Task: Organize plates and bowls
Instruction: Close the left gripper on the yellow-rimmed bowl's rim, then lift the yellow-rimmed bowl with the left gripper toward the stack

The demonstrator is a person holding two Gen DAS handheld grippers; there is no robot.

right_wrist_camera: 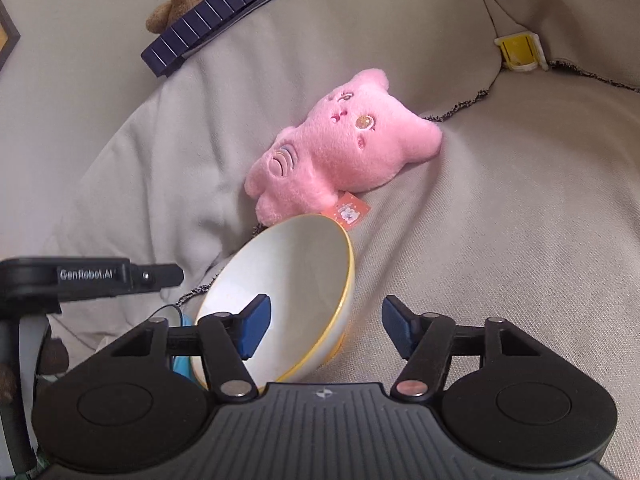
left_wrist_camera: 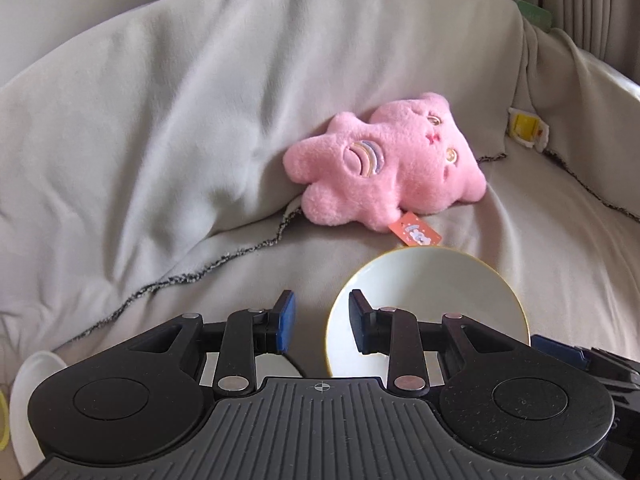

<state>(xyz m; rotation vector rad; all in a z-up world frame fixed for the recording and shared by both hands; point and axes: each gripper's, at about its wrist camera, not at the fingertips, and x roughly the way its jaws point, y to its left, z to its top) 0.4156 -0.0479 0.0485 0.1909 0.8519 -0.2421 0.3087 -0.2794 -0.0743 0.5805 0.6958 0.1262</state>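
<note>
Left wrist view, bowl: the white bowl with the yellow rim (left_wrist_camera: 432, 304) sits on the grey blanket (left_wrist_camera: 160, 160), just in front of the pink plush toy (left_wrist_camera: 384, 164) and near its orange tag (left_wrist_camera: 416, 234); your landmark throughout is that toy
Left wrist view, left gripper: your left gripper (left_wrist_camera: 322, 324) hangs in front of the toy with its jaws partly apart and nothing between the pads; the right-hand finger (left_wrist_camera: 360, 320) overlaps the bowl's near rim, but contact cannot be confirmed
Left wrist view, other ware: a white rounded piece (left_wrist_camera: 32, 400) shows far to the lower left of the toy, half hidden by the gripper body; you cannot tell whether it is a plate or a bowl
Right wrist view, bowl: the same bowl (right_wrist_camera: 292, 284) stands tilted on its side directly below the toy (right_wrist_camera: 340, 148), mouth towards your camera
Right wrist view, right gripper: your right gripper (right_wrist_camera: 324, 328) has its jaws wide enough to straddle the bowl wall; one pad (right_wrist_camera: 254, 328) lies inside the bowl, the other outside, neither seen to press, so no grip is confirmed
Right wrist view, left gripper: visible at the left edge (right_wrist_camera: 92, 276), well to the lower left of the toy
Progress, judged: early; no stack visible, this bowl not yet secured, placing it with the other ware remains
</note>
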